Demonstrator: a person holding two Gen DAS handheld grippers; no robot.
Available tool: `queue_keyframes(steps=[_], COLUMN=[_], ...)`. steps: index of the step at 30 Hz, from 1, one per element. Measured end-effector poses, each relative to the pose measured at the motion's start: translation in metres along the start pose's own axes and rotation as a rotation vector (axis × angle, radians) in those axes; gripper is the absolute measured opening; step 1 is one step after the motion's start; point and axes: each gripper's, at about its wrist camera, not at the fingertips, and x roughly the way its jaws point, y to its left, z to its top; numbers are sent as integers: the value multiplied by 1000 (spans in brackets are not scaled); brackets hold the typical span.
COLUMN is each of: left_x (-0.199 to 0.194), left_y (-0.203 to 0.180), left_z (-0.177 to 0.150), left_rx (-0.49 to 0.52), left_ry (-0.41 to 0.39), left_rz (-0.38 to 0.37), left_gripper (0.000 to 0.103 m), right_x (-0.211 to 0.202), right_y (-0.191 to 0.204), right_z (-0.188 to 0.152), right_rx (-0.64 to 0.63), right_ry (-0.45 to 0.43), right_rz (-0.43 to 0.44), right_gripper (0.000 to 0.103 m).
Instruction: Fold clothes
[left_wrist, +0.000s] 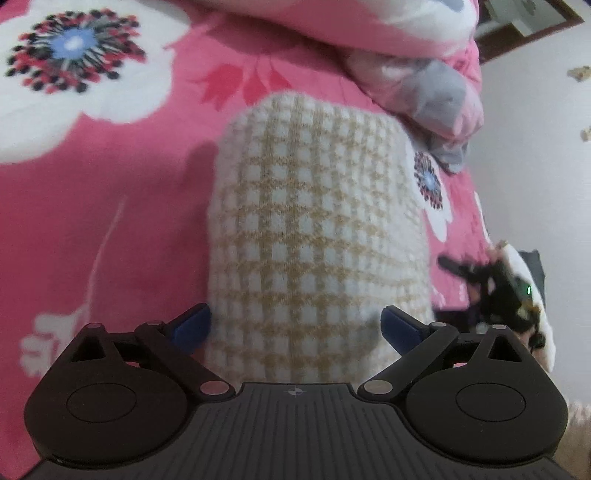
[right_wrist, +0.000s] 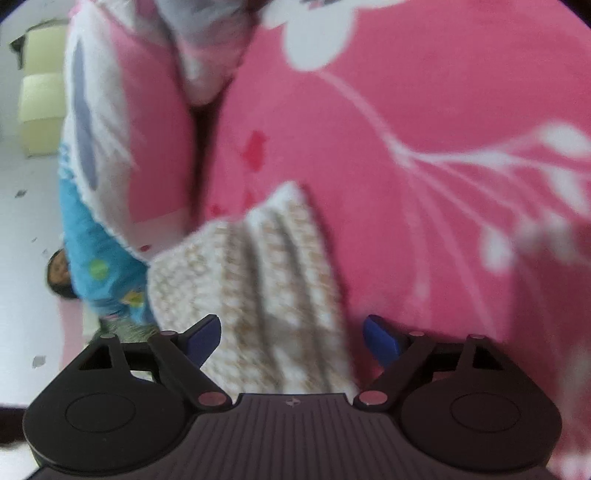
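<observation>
- We see the left hand-held gripper with its two blue-padded black fingers spread wide apart, nothing pinched between the pads.
- Between and beyond those fingers lies the folded white knit garment with a tan check pattern, a long rounded bundle running away from the camera; its near end sits in the gap, and we cannot tell whether the pads brush it.
- The garment rests on the pink fleece bed cover printed with large white flowers, which fills the left side of the left wrist view.
- Beyond the garment's far end a rumpled pink, white and grey quilt is heaped on the bed.
- At the right edge of that view the other gripper appears as a blurred black shape, beside the garment's right side.
- We see the right hand-held gripper with its blue pads also held well apart and gripping nothing.
- The same checked garment lies in front of it, blurred, slanting up and to the right, with soft ridges along its length and its near end between the fingers.
- To the left of the garment the quilt hangs over the bed edge, with a blue patterned cloth below it and pale floor beyond.
</observation>
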Motion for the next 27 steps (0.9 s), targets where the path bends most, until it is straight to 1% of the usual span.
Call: queue_keyframes(steps=[3,4,5,6,9,12,14,18,21,23,25,27], left_x=[16,21,25,28,32,32,33,34,33,32,29,24], left_y=[7,9,10,10,9,8,7,2,-3,-8,-15,-22], left_z=[6,7,7,6,1,0,0,-1,-3,-4,-5,-8], left_rx=[-21,-33,-37,-42,-67,-77,-73,-68,-74,-78,-88,-102], left_ry=[20,25,27,24,11,8,6,2,-5,-3,-11,-22], left_rz=[-39,-54,-65,-72,-73,-63,-56,-39,-15,10,26,39], left_gripper=[101,102,103,103,103,103,103,103,103,103,102,102], right_x=[28,37,46,50,51,49,48,76,86,83,80,77], right_y=[10,13,16,20,23,21,23,32,43,47,52,59], right_z=[14,16,18,17,6,-13,-18,-5,-6,-9,-10,-12], right_rx=[-43,-64,-84,-107,-139,-147,-158,-151,-204,-208,-212,-230], right_ry=[74,99,124,142,209,277,290,321,351,351,351,352], right_rz=[35,38,41,46,51,45,30,42,39,31,27,26], right_gripper=[88,90,94,96,95,94,94,92,92,85,81,79])
